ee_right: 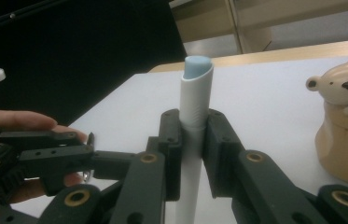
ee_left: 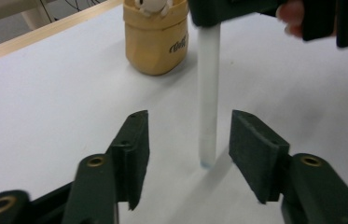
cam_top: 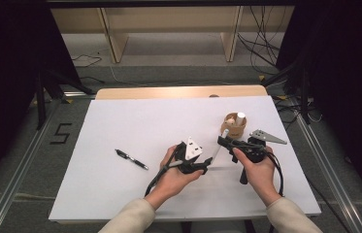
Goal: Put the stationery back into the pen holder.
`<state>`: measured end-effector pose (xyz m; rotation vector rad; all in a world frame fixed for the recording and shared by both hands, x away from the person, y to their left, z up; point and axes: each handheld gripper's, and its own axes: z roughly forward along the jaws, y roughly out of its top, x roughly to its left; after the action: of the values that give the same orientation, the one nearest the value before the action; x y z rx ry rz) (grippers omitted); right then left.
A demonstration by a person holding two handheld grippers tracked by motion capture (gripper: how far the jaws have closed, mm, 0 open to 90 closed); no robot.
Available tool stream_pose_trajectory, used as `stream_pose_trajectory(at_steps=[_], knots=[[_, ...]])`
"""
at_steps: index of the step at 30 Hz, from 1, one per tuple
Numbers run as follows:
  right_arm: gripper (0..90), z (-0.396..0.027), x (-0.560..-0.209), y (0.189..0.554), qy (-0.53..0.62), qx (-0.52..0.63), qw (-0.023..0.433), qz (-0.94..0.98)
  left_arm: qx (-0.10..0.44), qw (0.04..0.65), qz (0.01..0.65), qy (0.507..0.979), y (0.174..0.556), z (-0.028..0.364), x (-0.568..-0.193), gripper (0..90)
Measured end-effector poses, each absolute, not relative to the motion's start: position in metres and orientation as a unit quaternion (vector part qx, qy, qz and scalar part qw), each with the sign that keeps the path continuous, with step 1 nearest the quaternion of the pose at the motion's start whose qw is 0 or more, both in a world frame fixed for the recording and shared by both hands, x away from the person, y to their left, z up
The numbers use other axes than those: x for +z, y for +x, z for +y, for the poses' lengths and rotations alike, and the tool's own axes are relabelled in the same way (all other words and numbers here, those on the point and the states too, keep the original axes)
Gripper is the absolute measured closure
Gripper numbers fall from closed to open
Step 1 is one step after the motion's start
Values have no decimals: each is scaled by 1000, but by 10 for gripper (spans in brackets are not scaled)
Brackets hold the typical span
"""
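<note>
White pen [ee_right: 195,93] sits clamped in my right gripper [ee_right: 191,140], both pads pressing its barrel w/ the light-blue end sticking out past the jaw tips. In the high view that pen [cam_top: 219,146] hangs above the white worktop [cam_top: 135,121], right of centre and toward the near edge, slanting from the right gripper [cam_top: 223,141] down toward my left gripper [cam_top: 206,169]. Left gripper view: pen [ee_left: 208,93] runs down from the other gripper's jaws at the top, its blue tip ending between my left jaws, nearer the right pad. Left gripper [ee_left: 188,140] is abt half open; neither pad touches the barrel, clear gaps both sides. No earlier look to compare.

Bear-topped tan cup [cam_top: 234,124] stands just beyond the right gripper, toward the far right part of the worktop, w/ a white stick in it. Same cup [ee_right: 346,126] shows beside the pen in the right gripper view, not touching. Black pen [cam_top: 131,159] lies flat left of centre, well apart from both hands. Left hand [cam_top: 176,177] and right hand [cam_top: 256,167] each wrap a gripper body; cables trail back toward the near edge.
</note>
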<state>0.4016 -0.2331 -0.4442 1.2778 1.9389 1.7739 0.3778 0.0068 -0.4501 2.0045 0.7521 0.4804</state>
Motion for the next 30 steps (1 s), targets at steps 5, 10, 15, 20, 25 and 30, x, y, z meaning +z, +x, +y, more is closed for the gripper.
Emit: stream_pose_trajectory(at_steps=[5,10,15,20,25,30], knots=[[787,-236,-443,403,436,601,118,659,199,441,311,818,373,32,-453,359],[787,-239,-441,404,437,598,129,659,185,433,322,821,368,55,-458,297],[787,-241,-439,405,440,597,133,658,186,434,333,817,363,74,-458,257],[787,-246,-437,406,441,594,142,658,190,422,341,818,358,93,-462,243],[787,-250,-434,407,445,592,151,655,197,417,345,817,354,106,-464,234],[787,-254,-431,408,445,590,161,654,203,416,355,812,350,121,-465,226]])
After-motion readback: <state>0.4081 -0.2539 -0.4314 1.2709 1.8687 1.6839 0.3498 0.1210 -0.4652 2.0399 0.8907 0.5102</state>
